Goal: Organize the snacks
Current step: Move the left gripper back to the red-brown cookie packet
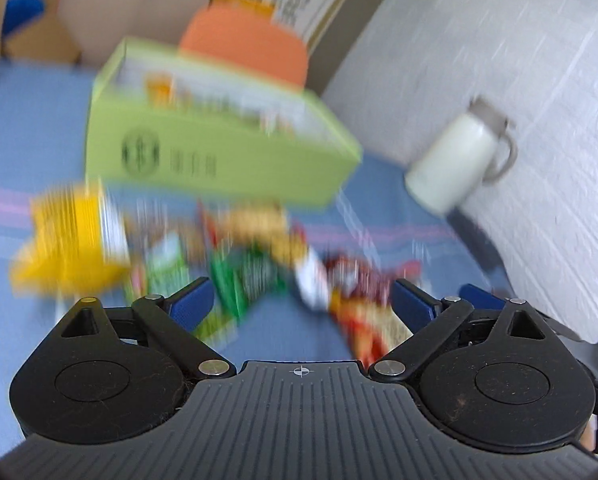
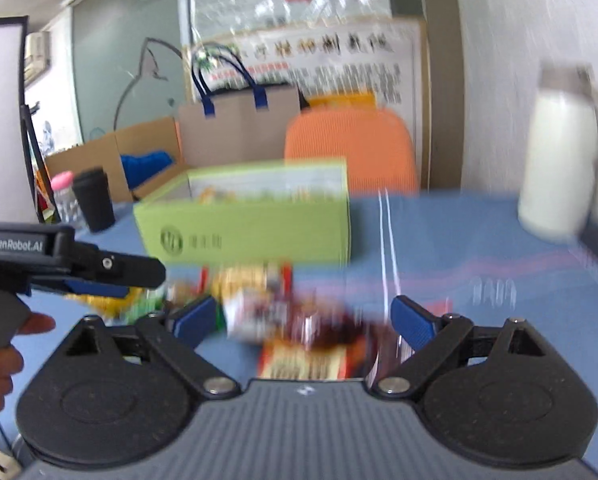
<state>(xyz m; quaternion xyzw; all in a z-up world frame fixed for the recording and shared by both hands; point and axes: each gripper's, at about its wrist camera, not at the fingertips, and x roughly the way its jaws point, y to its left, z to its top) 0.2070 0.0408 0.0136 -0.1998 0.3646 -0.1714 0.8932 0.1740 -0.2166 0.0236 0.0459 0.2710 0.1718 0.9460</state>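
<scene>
Both grippers spread wide, empty: left gripper [image 1: 301, 300], right gripper [image 2: 301, 320] poised over loose snack packets [image 1: 259, 256], likely for loading into green box [image 1: 203, 148] on bench [image 1: 27, 128].

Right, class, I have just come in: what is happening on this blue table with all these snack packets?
A person holds a hand-held gripper in each hand over a blue table. The left hand-held gripper and the right hand-held gripper both stand open, gripping nothing, above a loose heap of snack packets. Behind the heap sits an open green box that already has some packets in it. A white jug stands off to the side.
</scene>
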